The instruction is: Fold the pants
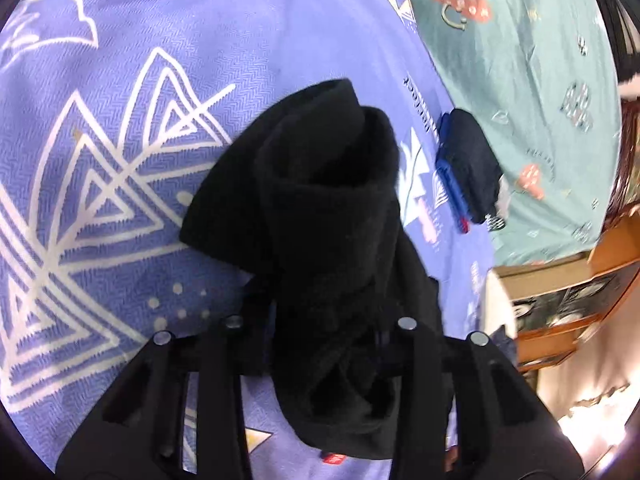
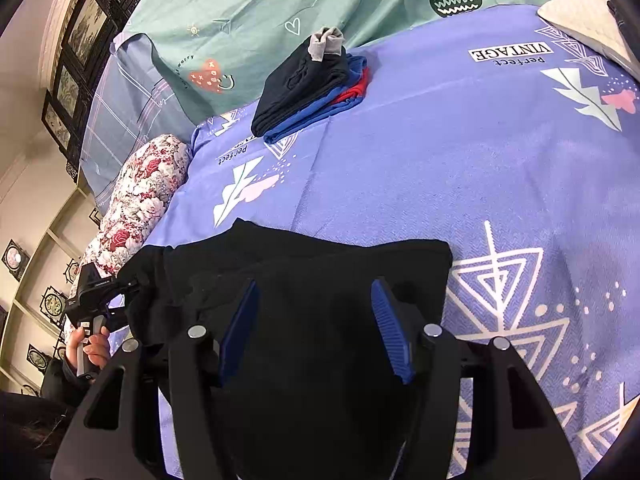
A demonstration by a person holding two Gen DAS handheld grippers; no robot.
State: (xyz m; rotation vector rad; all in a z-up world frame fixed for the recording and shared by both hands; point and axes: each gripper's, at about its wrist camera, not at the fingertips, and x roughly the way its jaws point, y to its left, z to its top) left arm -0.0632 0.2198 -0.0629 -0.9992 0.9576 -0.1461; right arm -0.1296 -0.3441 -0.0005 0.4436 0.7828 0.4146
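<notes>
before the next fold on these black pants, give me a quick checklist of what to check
1. Left tongs gripping the black pants: ok, cloth is bunched between the fingers.
2. Right tongs open: ok, blue pads stand apart over the cloth.
3. Right tongs holding any cloth: not ok, nothing is pinched between them.
4. Pants flat on the purple bedspread: not ok, the left-held end is rolled and lifted.
5. Folded clothes pile apart from the pants: ok, bare bedspread lies between them.
6. Pants legs lined up: cannot tell, the black cloth hides its edges.
</notes>
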